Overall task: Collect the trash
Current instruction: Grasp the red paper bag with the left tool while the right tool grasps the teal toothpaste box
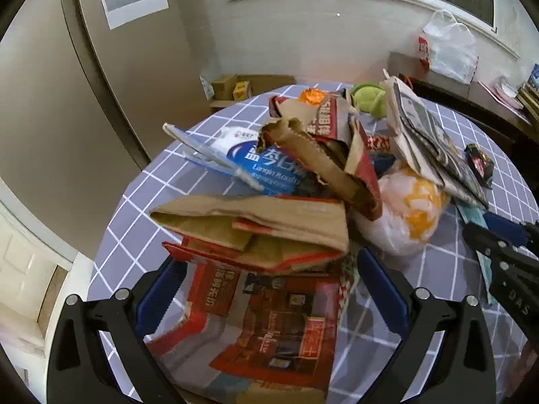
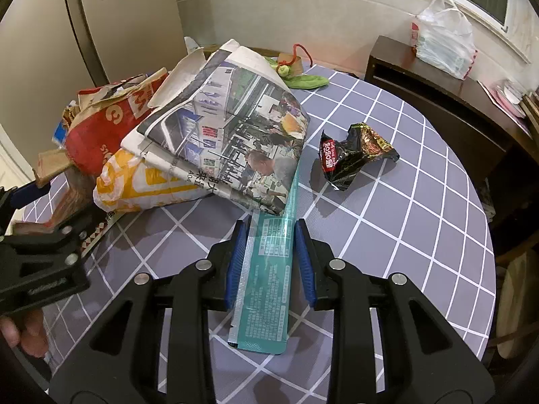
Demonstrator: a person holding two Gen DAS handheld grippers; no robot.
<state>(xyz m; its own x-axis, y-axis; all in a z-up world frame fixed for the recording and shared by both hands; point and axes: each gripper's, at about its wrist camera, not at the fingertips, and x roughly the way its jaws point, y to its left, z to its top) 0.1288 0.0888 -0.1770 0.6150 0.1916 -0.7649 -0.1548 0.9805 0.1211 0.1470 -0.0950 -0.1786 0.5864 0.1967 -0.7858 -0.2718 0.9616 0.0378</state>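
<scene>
While the right wrist view looks down on the right gripper, whose blue fingers are drawn in against both edges of a long teal wrapper lying flat on the grey checked tablecloth, the left wrist view catches only the tip of that gripper at its right edge and a sliver of the teal strip. That wrapper's far end runs under a folded newspaper, which leans on a white and yellow plastic bag and a red and brown paper bag. From the right wrist view alone, a crumpled black snack packet sits apart on the cloth, with a green soft toy further back. The left gripper appears there merely as a black frame at the left edge with a hand beneath it. Its own camera shows its fingers spread wide on either side of the near end of the heap, a flattened brown paper bag and a red printed carton between them, neither pressed by the pads. Only this view reveals a blue and white pouch tucked behind the paper bags. A white carrier bag rests on a dark sideboard by the wall.
</scene>
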